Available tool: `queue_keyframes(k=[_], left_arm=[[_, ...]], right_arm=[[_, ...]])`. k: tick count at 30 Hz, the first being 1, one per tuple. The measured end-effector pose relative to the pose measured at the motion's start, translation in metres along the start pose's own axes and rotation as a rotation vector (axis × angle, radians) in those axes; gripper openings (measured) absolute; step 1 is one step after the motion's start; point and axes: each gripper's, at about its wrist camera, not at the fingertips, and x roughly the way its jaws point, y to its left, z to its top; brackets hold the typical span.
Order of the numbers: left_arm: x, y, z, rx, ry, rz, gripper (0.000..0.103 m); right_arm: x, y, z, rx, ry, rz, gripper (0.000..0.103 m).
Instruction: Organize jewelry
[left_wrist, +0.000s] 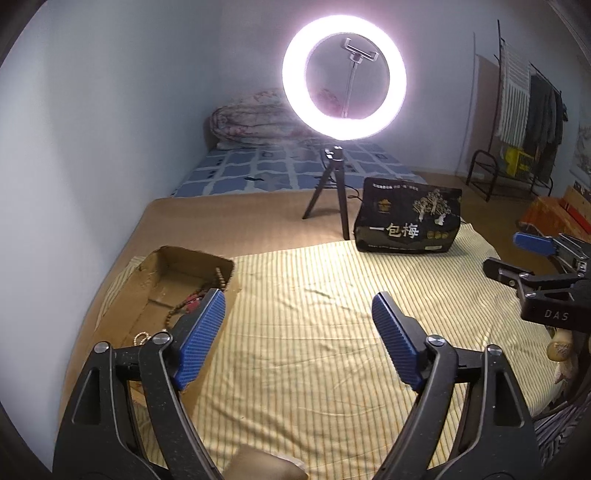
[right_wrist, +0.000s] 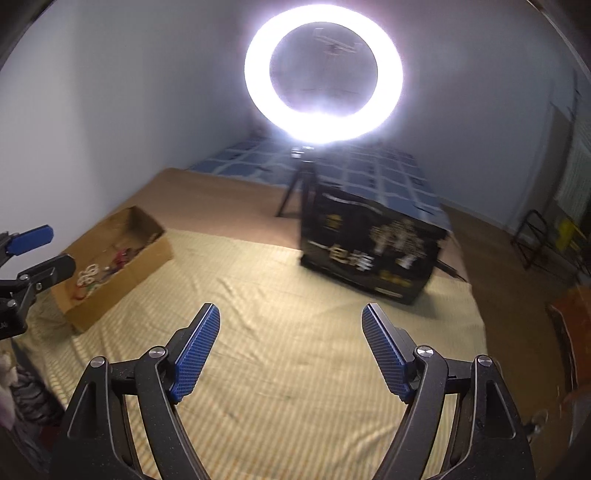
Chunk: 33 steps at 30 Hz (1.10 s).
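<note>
An open cardboard box (left_wrist: 166, 273) sits at the left of the yellow striped cloth (left_wrist: 314, 314). It holds jewelry: a brown bead string (left_wrist: 207, 291), a red piece (left_wrist: 192, 301) and a pale chain (left_wrist: 142, 338). The box also shows in the right wrist view (right_wrist: 122, 291) with the jewelry (right_wrist: 107, 267) inside. My left gripper (left_wrist: 297, 306) is open and empty, its left finger just over the box's near right side. My right gripper (right_wrist: 290, 317) is open and empty above the bare cloth (right_wrist: 288, 332). It also shows at the right edge of the left wrist view (left_wrist: 513, 254).
A lit ring light (left_wrist: 343, 77) on a tripod (left_wrist: 328, 192) stands behind the cloth. A black printed bag (left_wrist: 408, 221) stands to its right. A bed with a folded quilt (left_wrist: 255, 122) lies beyond. A clothes rack (left_wrist: 532, 122) stands at far right.
</note>
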Motion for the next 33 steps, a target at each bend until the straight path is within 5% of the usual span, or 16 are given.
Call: queue_keyframes(k=[13, 33], left_arm=[[0.018, -0.016, -0.008, -0.024, 0.041, 0.043, 0.097], [0.022, 0.009, -0.032, -0.095, 0.11, 0.084, 0.097]], right_arm=[[0.007, -0.029, -0.019, 0.077, 0.015, -0.046, 0.08], [0.033, 0.006, -0.024, 0.01, 0.061, 0.003, 0.08]])
